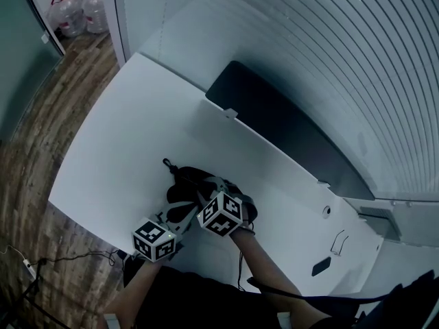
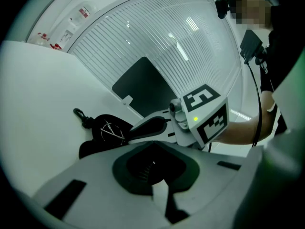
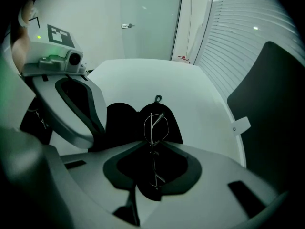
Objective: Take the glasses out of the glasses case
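Note:
A black glasses case [image 1: 193,179] lies open on the white table [image 1: 123,136], a small clip [image 1: 167,162] at its far end. Thin wire glasses [image 3: 155,124] stand on edge over the open case [image 3: 125,120], and my right gripper [image 3: 152,145] is shut on their frame. In the left gripper view the glasses [image 2: 112,131] show just above the case [image 2: 93,148], with the right gripper [image 2: 127,136] reaching in from the right. My left gripper [image 2: 153,142] is shut on the case's near edge. In the head view the left gripper [image 1: 178,212] and right gripper [image 1: 209,192] almost touch.
A black panel [image 1: 274,125] stands behind a low white divider [image 1: 274,160] at the table's far side. The table's left edge drops to a wooden floor [image 1: 41,129] with water jugs [image 1: 79,9]. A small dark object [image 1: 320,266] lies on the white surface at the right.

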`<state>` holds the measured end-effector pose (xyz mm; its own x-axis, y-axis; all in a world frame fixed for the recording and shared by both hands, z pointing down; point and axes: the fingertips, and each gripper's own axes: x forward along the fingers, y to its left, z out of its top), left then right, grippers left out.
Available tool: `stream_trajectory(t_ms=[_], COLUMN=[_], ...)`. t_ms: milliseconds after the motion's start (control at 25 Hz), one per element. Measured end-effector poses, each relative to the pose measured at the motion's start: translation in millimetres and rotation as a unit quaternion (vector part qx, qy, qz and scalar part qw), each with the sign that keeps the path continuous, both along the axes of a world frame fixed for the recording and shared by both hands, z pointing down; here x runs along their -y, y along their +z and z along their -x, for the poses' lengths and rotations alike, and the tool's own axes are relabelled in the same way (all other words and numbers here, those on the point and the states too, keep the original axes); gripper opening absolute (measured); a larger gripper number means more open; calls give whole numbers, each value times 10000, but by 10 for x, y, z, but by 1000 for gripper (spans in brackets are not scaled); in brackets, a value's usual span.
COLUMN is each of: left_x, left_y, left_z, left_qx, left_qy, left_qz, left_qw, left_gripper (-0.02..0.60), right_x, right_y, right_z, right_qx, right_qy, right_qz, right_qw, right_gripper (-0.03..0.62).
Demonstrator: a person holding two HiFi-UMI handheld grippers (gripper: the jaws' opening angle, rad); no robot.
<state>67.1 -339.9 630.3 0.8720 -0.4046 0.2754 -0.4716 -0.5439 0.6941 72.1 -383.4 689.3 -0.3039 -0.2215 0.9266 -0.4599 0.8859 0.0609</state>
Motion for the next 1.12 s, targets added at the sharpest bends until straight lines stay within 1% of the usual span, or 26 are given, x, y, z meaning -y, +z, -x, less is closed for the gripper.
stream_trajectory(t_ms=[520,680,880,1120], left_x=[-10,-6,-10,-6], left_y=[9,8,22,14], left_z=[-10,-13,-21,-20], left_qx=[-54,-63,-78,-91], left_qy=[-5,-14,-18,-29], left_qz=[36,55,78,93], left_qw=[10000,10000,9999,9999], left_gripper=[9,9,9,9], right_x=[30,34,18,47], right_y=[112,107,129,113], right_z=[-35,-36,-23,-24], right_qx=[-461,-469,-583,-536], right_qy=[-373,-433,-683,-638], right_qz=[-120,-176,-263,-320], right_qw=[9982,9978,9956,9960], right_gripper=[74,74,72,51])
